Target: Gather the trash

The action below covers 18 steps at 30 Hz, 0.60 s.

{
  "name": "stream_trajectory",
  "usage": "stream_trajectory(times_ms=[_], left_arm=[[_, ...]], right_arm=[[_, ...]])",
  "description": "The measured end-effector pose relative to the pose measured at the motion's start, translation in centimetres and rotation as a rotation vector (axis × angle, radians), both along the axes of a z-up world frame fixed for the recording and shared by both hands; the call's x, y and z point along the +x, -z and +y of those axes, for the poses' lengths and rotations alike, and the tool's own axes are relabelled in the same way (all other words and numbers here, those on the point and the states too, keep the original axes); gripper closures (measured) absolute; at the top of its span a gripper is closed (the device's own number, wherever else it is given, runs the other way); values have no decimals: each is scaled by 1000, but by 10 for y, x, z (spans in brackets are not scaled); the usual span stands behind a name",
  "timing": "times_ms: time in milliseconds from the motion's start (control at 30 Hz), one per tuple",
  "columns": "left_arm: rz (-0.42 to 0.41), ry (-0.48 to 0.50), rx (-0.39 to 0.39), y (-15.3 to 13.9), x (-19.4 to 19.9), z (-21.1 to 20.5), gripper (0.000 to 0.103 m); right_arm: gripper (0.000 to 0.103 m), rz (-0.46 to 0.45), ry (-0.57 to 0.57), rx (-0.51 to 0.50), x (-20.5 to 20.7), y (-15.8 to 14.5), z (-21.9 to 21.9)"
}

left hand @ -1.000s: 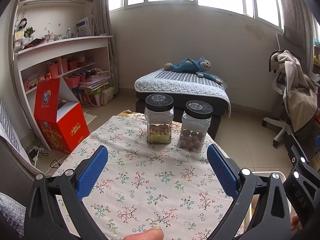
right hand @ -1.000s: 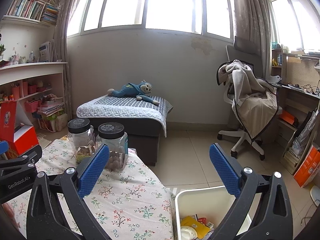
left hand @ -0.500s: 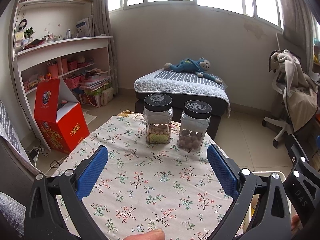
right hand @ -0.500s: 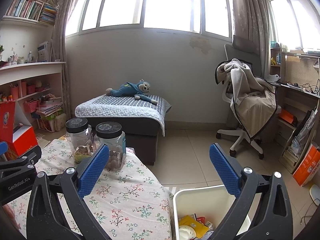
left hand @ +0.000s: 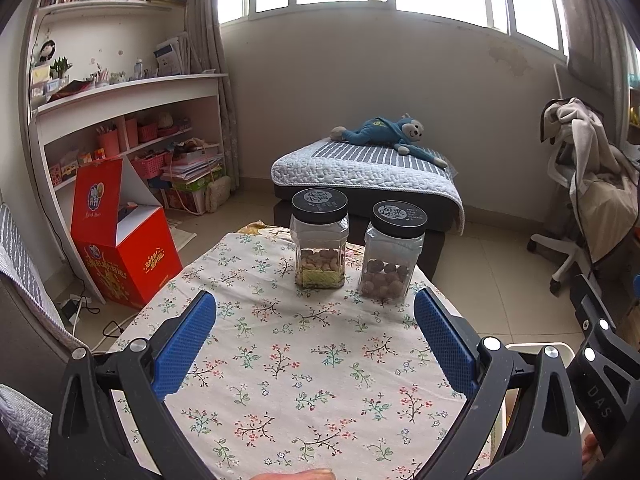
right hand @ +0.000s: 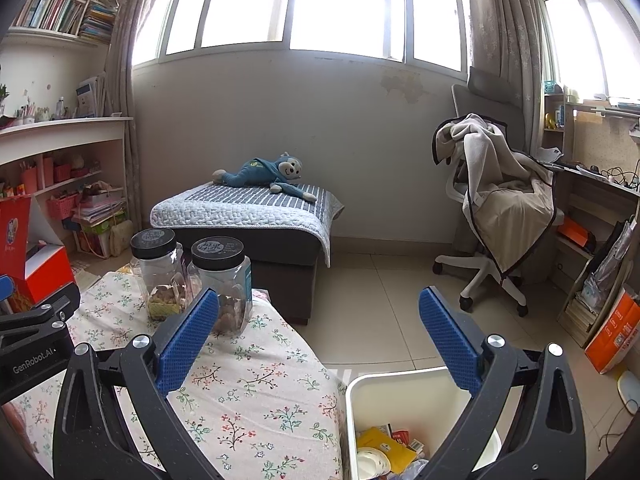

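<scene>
My left gripper (left hand: 315, 308) is open and empty above the floral tablecloth (left hand: 304, 368). My right gripper (right hand: 319, 306) is open and empty, held over the table's right edge and the white bin (right hand: 400, 382) on the floor. The bin holds trash (right hand: 386, 450): yellow and red wrappers and a white lid. Part of the bin's rim shows at the right in the left wrist view (left hand: 536, 346). No loose trash shows on the cloth.
Two clear jars with black lids stand at the table's far end: one with nuts (left hand: 319, 240), one with dark round snacks (left hand: 393, 250). A red box (left hand: 120, 240) stands on the floor left. A padded bench (right hand: 248, 216) and an office chair (right hand: 500, 216) lie beyond.
Both views have shifted only slightly; the right gripper drifted a little to the right. Both grippers stay open and empty.
</scene>
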<state>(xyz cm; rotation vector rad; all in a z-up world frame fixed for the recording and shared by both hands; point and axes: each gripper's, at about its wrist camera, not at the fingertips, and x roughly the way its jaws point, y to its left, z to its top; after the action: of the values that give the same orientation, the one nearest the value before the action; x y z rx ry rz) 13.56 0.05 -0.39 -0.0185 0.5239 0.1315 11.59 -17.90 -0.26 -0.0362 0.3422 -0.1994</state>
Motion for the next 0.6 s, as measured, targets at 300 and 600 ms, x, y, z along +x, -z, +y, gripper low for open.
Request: stream_trajectory(times_ms=[300, 600], left_arm=[[-13, 37, 7, 2, -2, -3, 10], [16, 42, -19, 2, 2, -2, 10]], right_arm=[[7, 15, -1, 10, 3, 2, -1], [7, 13, 0, 12, 3, 2, -2]])
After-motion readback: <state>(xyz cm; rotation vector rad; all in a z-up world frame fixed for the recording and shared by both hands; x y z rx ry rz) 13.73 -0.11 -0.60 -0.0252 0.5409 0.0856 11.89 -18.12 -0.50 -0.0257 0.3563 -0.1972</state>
